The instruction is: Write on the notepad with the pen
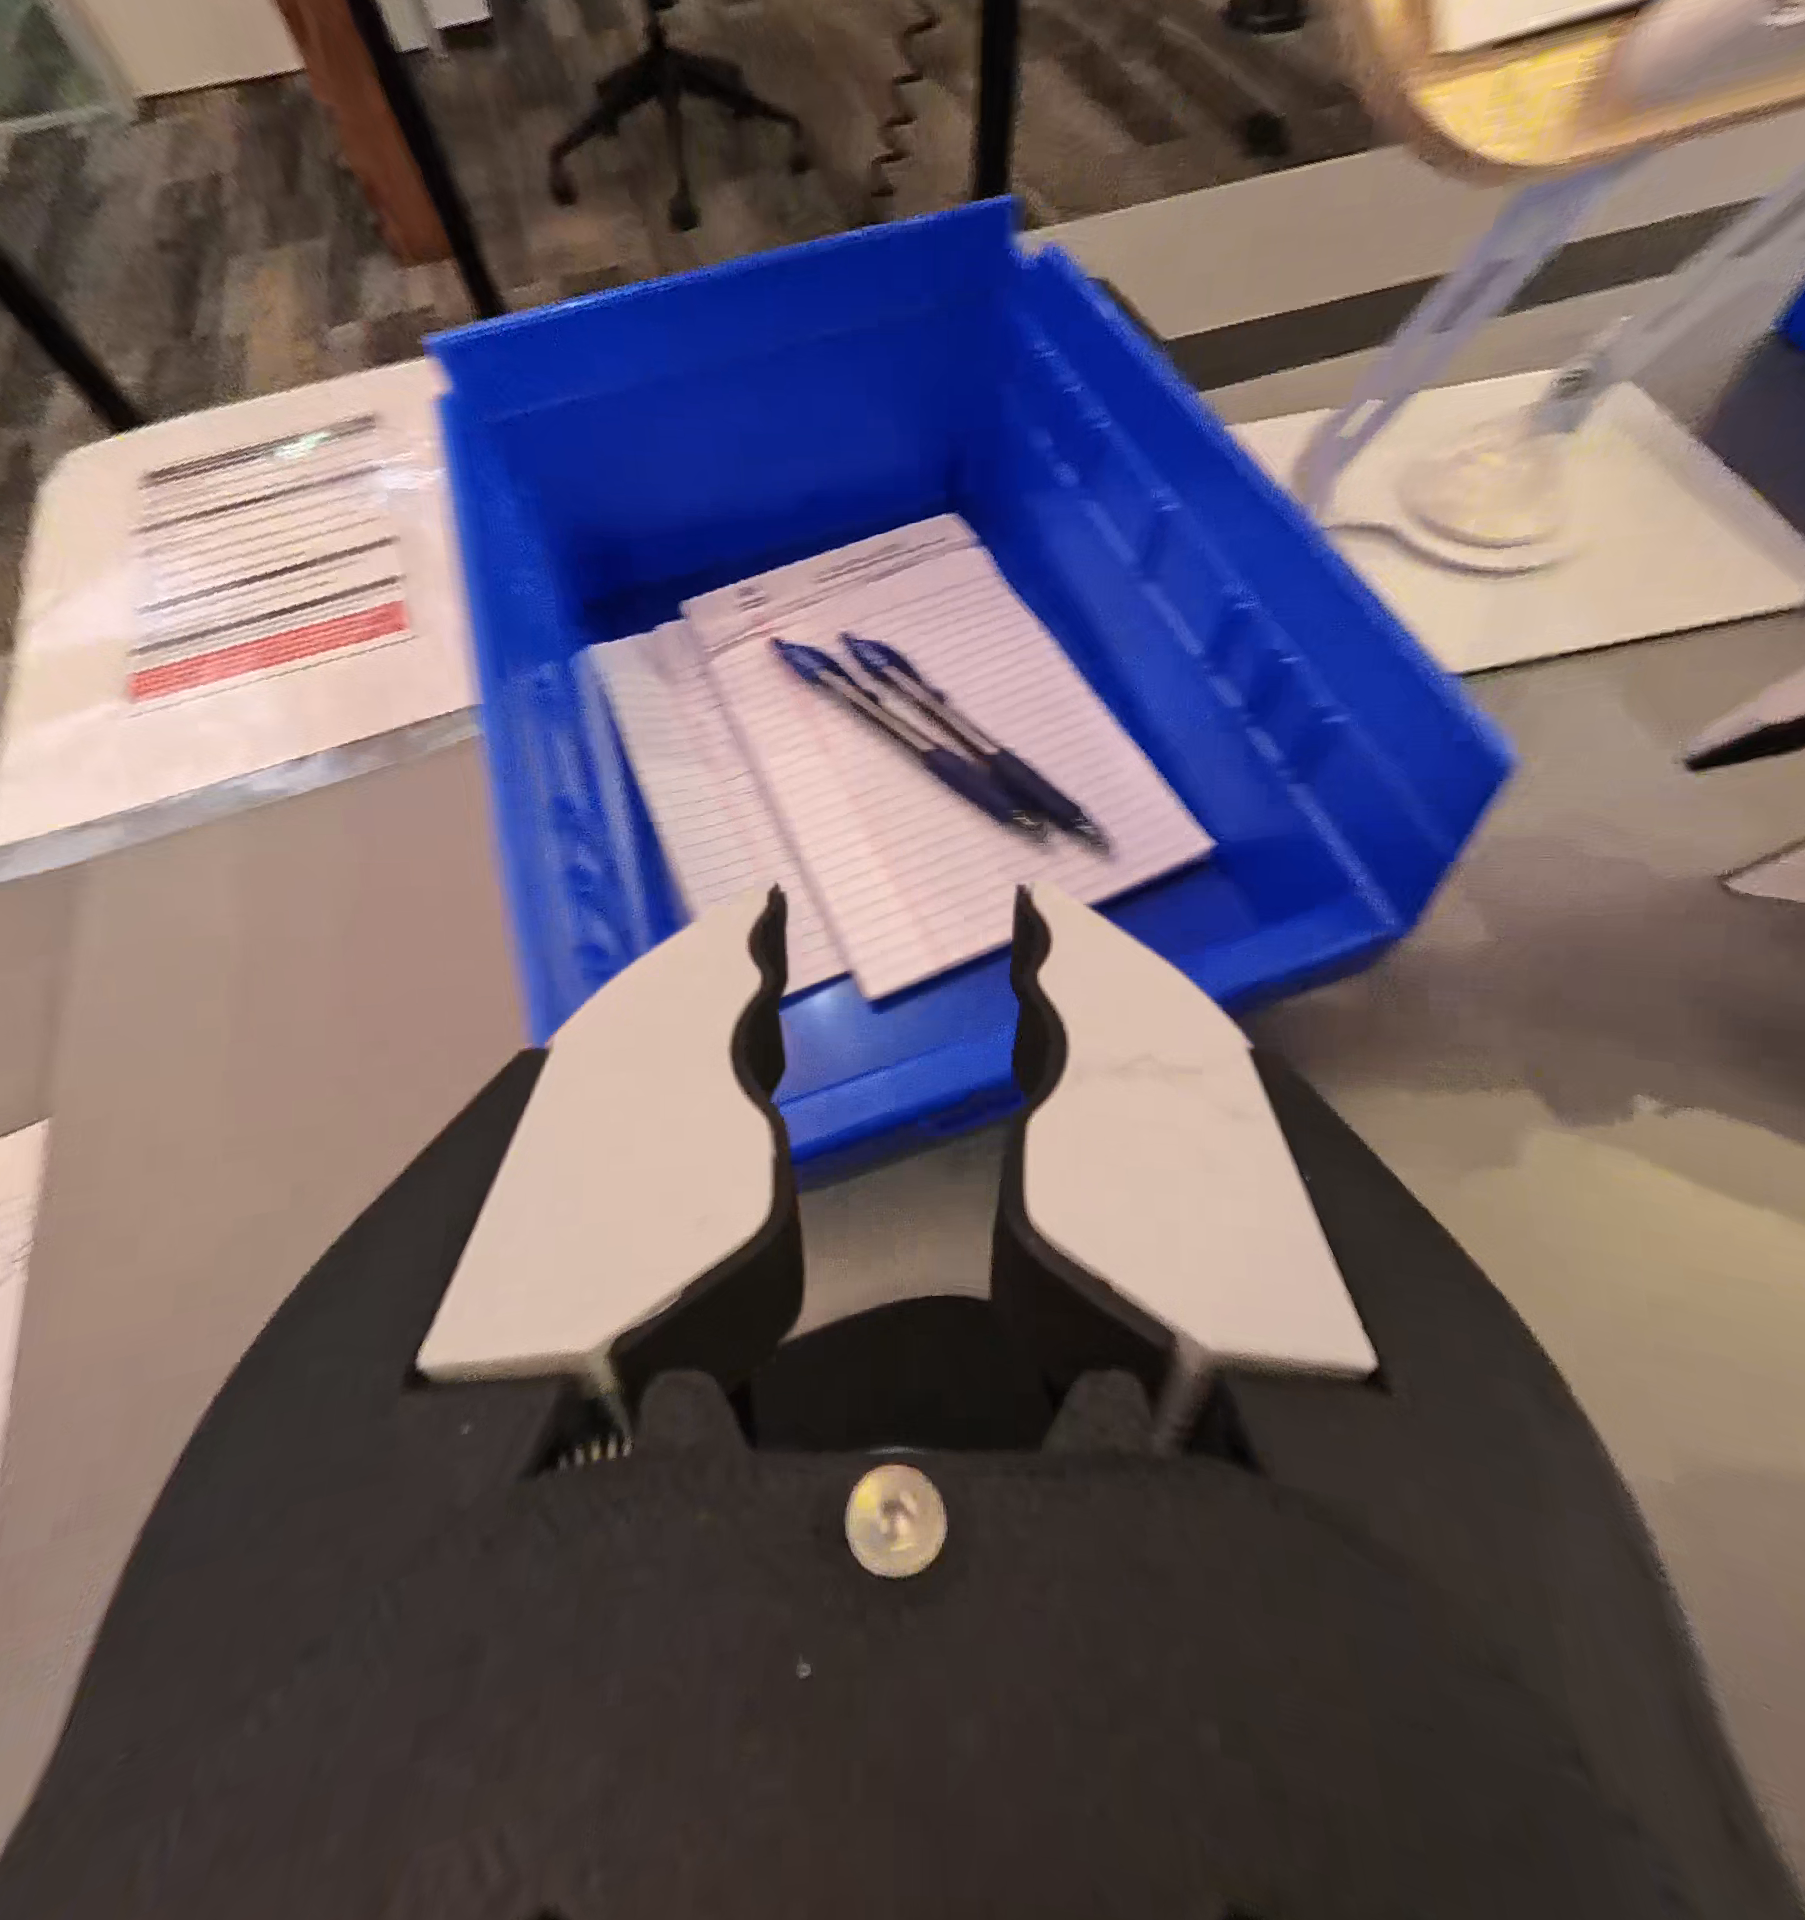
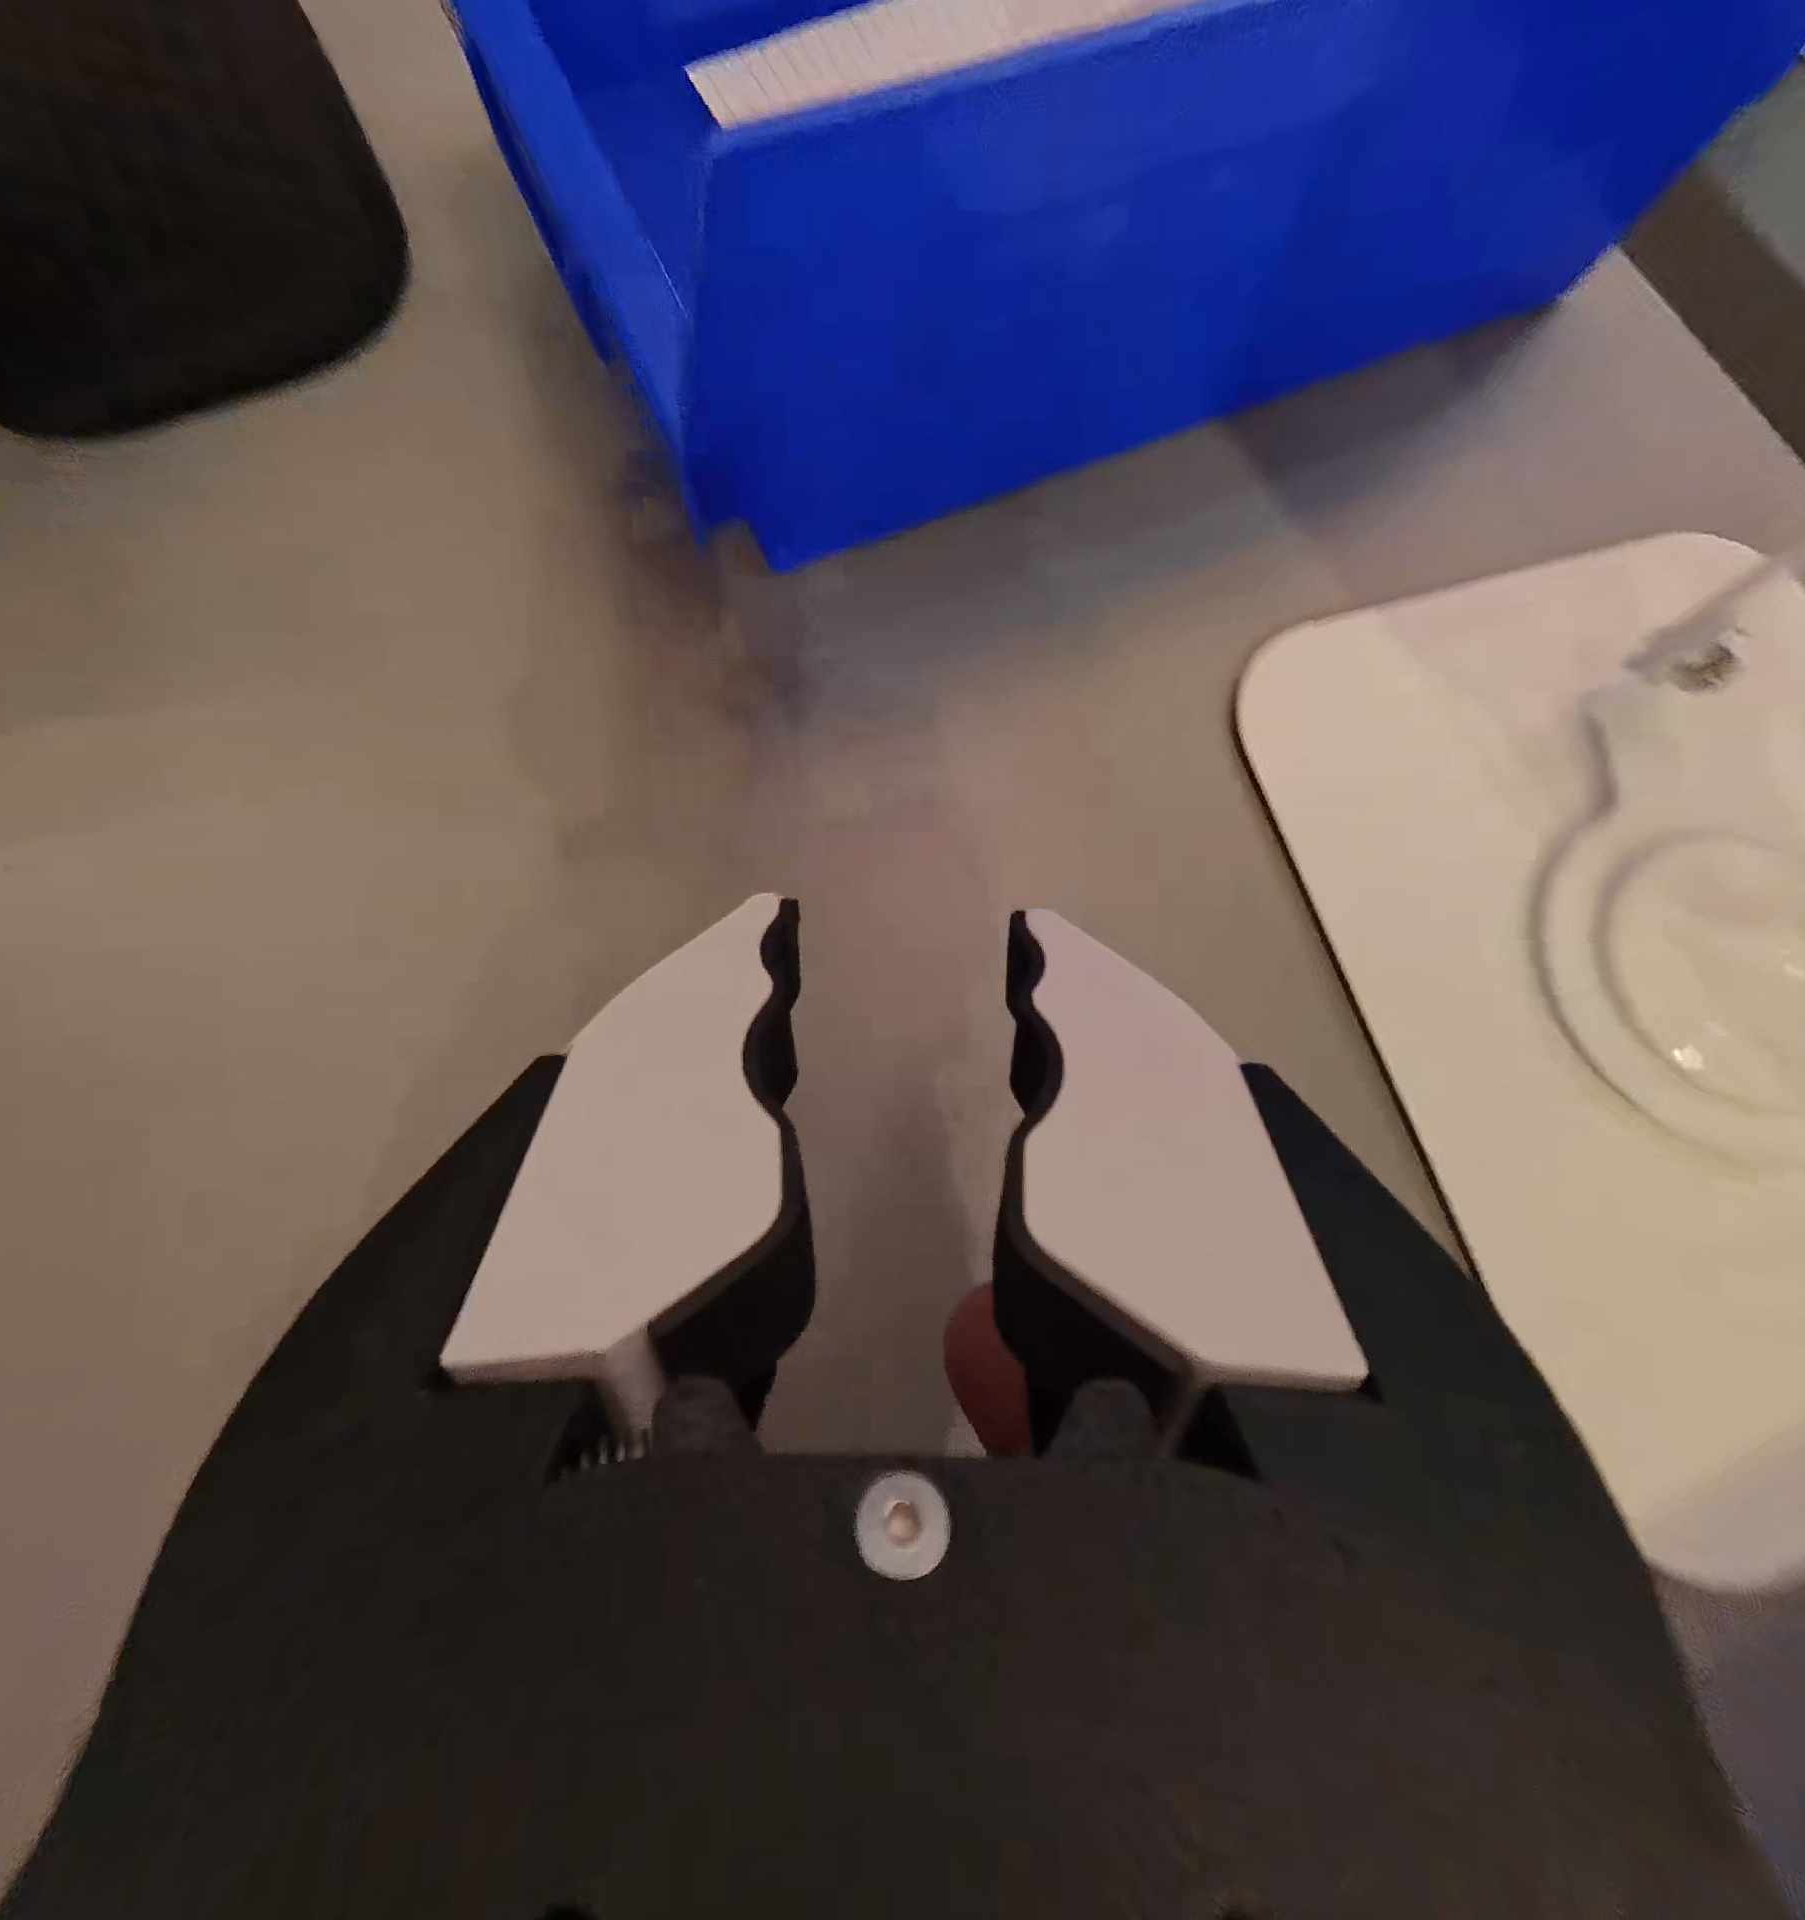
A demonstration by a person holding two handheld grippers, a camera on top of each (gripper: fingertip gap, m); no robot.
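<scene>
Two blue pens (image 1: pixel 939 732) lying side by side, touching, just ahead of the left tongs (image 1: pixel 898 914), on top of the uppermost notepad (image 1: pixel 939 790)

Three lined notepads counted in an overlapping pile beneath them, though blur made the count uncertain; near corner of the top pad showing between the left fingertips (image 1: pixel 773 925), untouched by them

All of it resting on the floor of one blue bin (image 1: pixel 1241 582), its near wall right under the left tongs' tips

Left tongs parted to a moderate gap, nothing gripped

Right tongs (image 2: pixel 903 914) likewise parted about as far, empty, bare grey table (image 2: pixel 358 831) seen between its fingers

Same blue bin (image 2: pixel 1085 312) ahead of the right tongs, well apart from the tips, an edge of a white pad (image 2: pixel 877 62) peeking over its rim

One white flat base (image 2: pixel 1500 935) with a clear stand on it, to the right of the right tongs

One black rounded shape (image 2: pixel 129 208) ahead and left of the right tongs

One printed sheet (image 1: pixel 254 582) under clear plastic, left of the bin as seen from the left tongs

One office chair (image 1: pixel 669 104) on the floor far beyond the bin
</scene>
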